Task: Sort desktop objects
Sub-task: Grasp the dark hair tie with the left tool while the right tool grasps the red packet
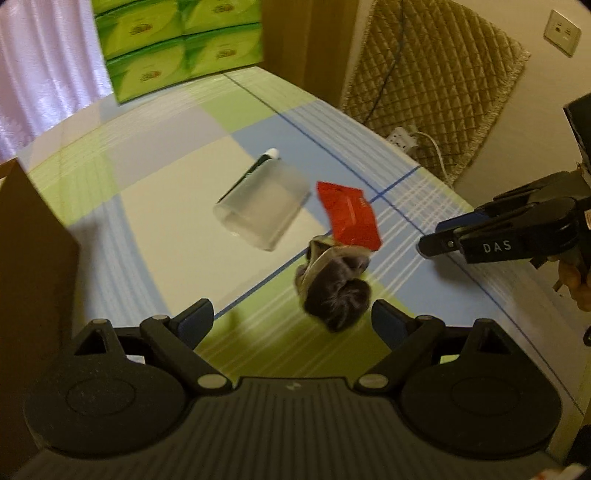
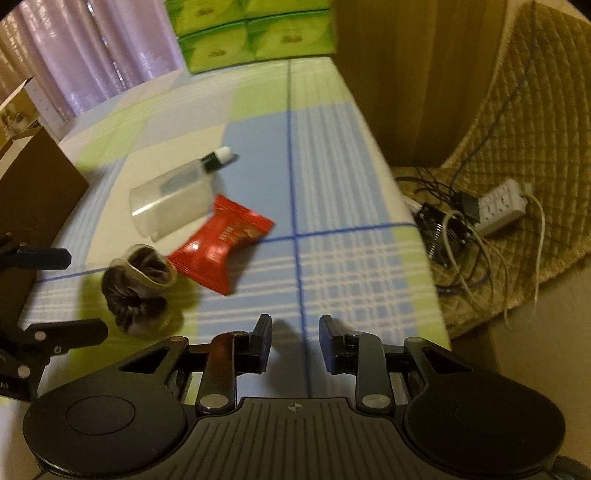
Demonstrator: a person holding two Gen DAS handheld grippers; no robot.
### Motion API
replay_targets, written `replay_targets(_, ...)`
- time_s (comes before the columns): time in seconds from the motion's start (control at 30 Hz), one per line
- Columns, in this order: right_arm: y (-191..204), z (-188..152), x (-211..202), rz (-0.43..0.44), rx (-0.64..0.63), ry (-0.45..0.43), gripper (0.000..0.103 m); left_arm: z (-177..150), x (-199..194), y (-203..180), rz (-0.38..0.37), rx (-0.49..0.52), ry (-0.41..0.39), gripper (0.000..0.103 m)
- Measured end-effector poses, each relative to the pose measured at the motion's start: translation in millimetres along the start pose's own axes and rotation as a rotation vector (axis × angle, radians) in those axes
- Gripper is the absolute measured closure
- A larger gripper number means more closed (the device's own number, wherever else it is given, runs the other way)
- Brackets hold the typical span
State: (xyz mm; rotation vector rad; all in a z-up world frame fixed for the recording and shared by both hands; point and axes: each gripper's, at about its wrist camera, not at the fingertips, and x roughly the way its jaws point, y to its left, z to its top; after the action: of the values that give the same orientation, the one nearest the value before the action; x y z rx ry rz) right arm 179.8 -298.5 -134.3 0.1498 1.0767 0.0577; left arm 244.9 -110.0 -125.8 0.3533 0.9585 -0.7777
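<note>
Both grippers' jaws stand apart, empty; the soft, light scrunchie [image 1: 334,291] should squash easily, gripped across its bunched middle.

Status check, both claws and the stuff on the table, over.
Left claw open, empty, near the scrunchie. Right claw open, empty. Red packet, clear box loose on the table. Nothing blocking.

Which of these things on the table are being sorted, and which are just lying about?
For sorting: red packet, clear box, pen, dark hair tie.

Lying about: green tissue boxes, power strip, cables, brown carton.
</note>
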Motion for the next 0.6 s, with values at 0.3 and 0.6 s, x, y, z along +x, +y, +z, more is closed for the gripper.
replay_targets(0.3,-10.7,-6.2,-7.3,-0.024,0.041,-0.002,0.055,12.4,26.0,-10.9,-0.055,0.002,0.006,0.037)
replay_targets(0.6,4.2,2.3,-7.7,0.037,0.047,-0.039,0.049,-0.7,14.7,13.6,-0.074,-0.112,0.010,0.086)
